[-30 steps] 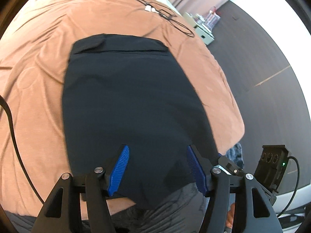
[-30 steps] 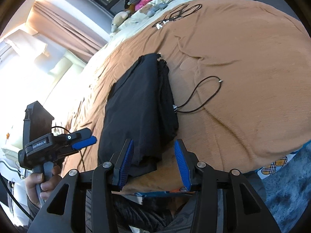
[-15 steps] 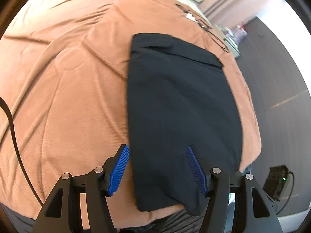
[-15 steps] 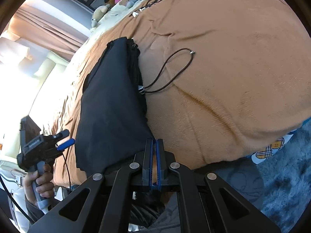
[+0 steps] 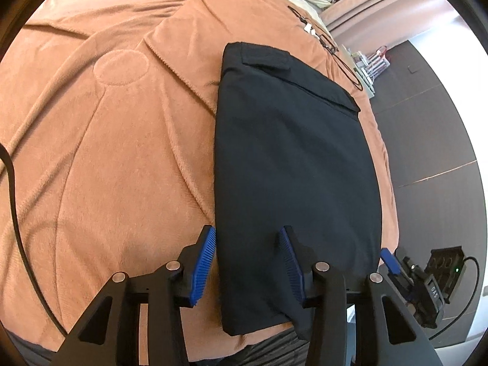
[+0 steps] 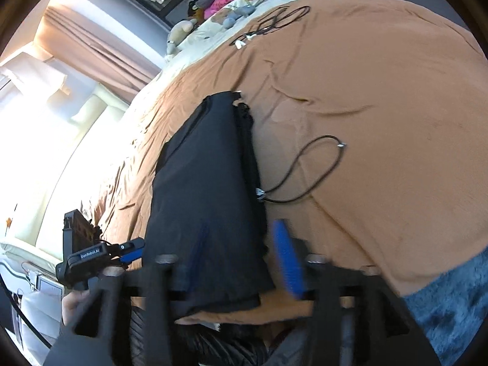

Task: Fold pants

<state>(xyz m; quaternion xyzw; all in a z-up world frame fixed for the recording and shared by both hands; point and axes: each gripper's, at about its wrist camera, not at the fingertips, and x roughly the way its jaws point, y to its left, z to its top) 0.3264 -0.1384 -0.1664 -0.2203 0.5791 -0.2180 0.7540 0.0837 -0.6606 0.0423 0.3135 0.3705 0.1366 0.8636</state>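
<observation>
Surface: I work over a rust-orange plush bedspread (image 5: pixel 122 158) that covers a wide bed; its nap is short and velvety, with stitched circles and long soft creases.
Room: beyond the bed I see dark grey floorboards (image 5: pixel 427 140), pinkish pleated curtains (image 6: pixel 100 45) by a bright window, and a heap of soft toys and clothes (image 6: pixel 225 3) at the far end.
Pants: the folded black woven pants (image 5: pixel 289 164) lie flat on the bedspread as a long tapering panel, near the bed's front edge; a waistband flap crosses the far end, and stacked layers show along one side in the right wrist view.
Cords: a thin black looped cord (image 6: pixel 311 167) runs out from the pants' edge; a tangle of black cables (image 6: pixel 274 21) lies well apart, farther up the bed.
Left gripper (image 5: pixel 248 267): its ribbed blue pads (image 5: pixel 202 262) straddle the near left corner of the pants; the jaws have just been closing, yet I see gaps, so it is released.
Right gripper (image 6: pixel 244 262): blurred, its jaws have just been opening; they stand apart over the pants' near end, gripping nothing.
Rug: a blue-grey shaggy rug (image 6: pixel 451 311) lies below the bed.
</observation>
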